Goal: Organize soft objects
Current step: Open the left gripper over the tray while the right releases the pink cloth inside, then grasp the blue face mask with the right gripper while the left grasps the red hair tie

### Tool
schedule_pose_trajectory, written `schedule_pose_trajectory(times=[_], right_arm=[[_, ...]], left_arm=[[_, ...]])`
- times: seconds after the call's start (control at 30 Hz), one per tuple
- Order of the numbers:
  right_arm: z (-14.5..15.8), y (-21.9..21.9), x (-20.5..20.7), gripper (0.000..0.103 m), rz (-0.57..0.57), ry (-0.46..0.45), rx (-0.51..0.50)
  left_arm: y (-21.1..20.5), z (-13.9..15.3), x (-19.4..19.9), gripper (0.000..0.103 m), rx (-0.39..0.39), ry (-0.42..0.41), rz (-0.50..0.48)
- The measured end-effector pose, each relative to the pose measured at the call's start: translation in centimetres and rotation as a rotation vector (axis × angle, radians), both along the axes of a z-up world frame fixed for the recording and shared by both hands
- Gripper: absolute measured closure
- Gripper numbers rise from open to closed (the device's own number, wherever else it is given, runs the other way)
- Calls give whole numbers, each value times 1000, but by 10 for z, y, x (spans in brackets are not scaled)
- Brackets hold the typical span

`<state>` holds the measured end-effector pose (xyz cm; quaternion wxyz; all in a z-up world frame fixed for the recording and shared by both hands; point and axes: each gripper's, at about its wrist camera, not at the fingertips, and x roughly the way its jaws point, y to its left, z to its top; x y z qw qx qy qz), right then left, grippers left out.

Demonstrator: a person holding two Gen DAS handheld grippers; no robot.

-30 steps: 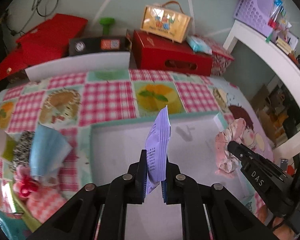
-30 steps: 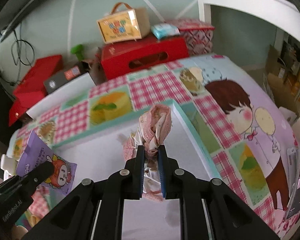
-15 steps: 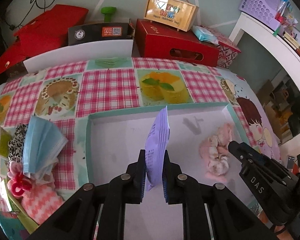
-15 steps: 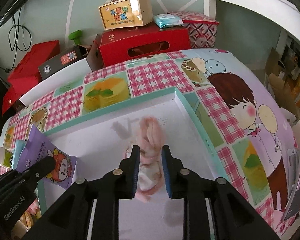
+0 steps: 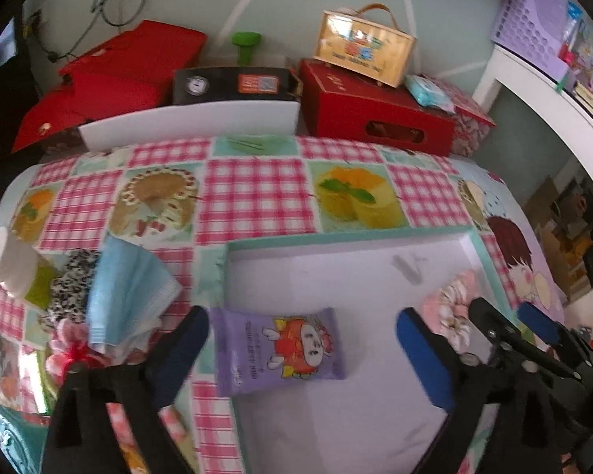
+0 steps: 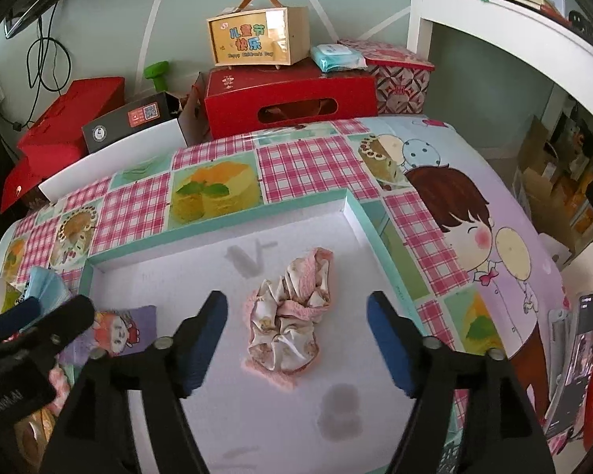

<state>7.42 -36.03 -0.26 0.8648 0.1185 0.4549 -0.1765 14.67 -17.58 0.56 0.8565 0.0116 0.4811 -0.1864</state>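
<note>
A purple snack packet (image 5: 278,349) lies flat at the left edge of the white tray (image 5: 336,276), just in front of my open, empty left gripper (image 5: 302,349). A pink patterned scrunchie (image 6: 290,316) lies in the tray (image 6: 217,245) between the spread fingers of my open right gripper (image 6: 296,331). The scrunchie also shows in the left wrist view (image 5: 450,308), partly behind the right gripper (image 5: 494,339). The packet shows in the right wrist view (image 6: 118,330), partly behind the left gripper (image 6: 31,335).
Left of the tray lie a blue face mask (image 5: 126,296), a leopard-print cloth (image 5: 69,284), a pink hair tie (image 5: 69,349) and a white bottle (image 5: 8,260). Red boxes (image 5: 371,106) and a yellow gift box (image 5: 361,49) stand behind the table.
My left gripper opened and the purple packet dropped flat onto the tray's left edge. My right gripper opened wide and pulled back from the scrunchie, which lies in the tray.
</note>
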Motion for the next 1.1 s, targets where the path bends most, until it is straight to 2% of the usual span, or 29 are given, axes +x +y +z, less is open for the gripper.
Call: schedule_pose_trajectory(times=[0.1, 0.13, 0.17, 0.2, 0.5, 0.8, 1.0, 1.1], right_arm=[[0, 2, 1, 25, 8, 2, 7], [-1, 2, 1, 22, 6, 4, 9], [-1, 2, 1, 13, 1, 4, 11], [-1, 2, 1, 10, -3, 2, 12], [2, 18, 5, 10, 37, -20, 30], [3, 63, 21, 10, 157, -55, 96], [5, 107, 31, 10, 273, -84, 154], [4, 133, 37, 10, 338, -94, 188]], left_arm=[[12, 1, 5, 0, 7, -7, 40], [16, 1, 6, 0, 5, -6, 53], [21, 1, 8, 0, -1, -6, 65], [24, 1, 9, 0, -6, -7, 74], [69, 15, 19, 0, -42, -33, 165], [166, 38, 29, 0, -62, -99, 402], [221, 37, 27, 0, -9, -108, 546], [243, 31, 24, 0, -24, -95, 593]])
